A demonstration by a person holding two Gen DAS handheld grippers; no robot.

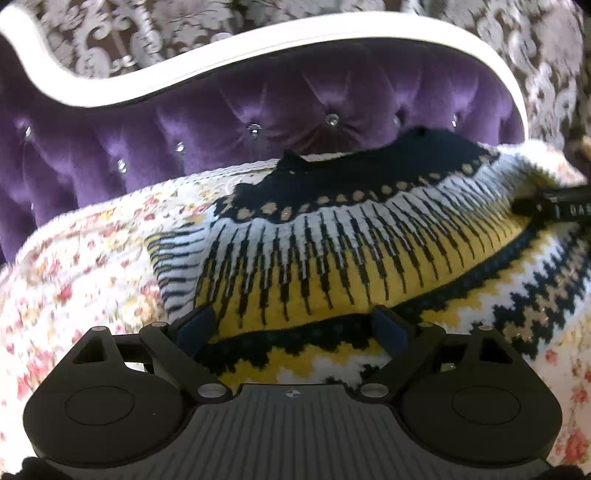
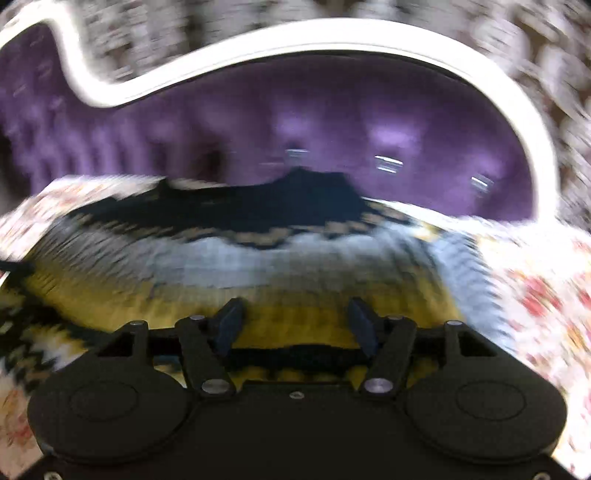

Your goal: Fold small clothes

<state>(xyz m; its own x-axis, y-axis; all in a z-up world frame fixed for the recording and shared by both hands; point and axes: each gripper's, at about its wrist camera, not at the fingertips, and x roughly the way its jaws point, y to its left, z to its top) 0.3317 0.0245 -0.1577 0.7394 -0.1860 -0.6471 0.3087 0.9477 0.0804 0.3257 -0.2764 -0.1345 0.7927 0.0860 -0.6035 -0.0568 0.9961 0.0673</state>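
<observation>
A small knitted sweater (image 1: 332, 258) in black, white and yellow lies spread on a floral bedspread (image 1: 74, 258). Its black top part lies toward the headboard. My left gripper (image 1: 291, 330) is open and empty, its blue-padded fingers (image 1: 195, 326) wide apart just over the sweater's near yellow and black band. In the right wrist view the same sweater (image 2: 258, 258) is blurred by motion. My right gripper (image 2: 295, 325) is open and empty over the sweater's near edge. The right gripper's dark tip shows at the right edge of the left wrist view (image 1: 554, 203), over the sweater.
A purple tufted headboard (image 1: 258, 122) with a white curved frame (image 1: 295, 44) stands behind the bed. Patterned wallpaper (image 1: 147, 26) is behind it. The floral bedspread (image 2: 535, 295) extends on both sides of the sweater.
</observation>
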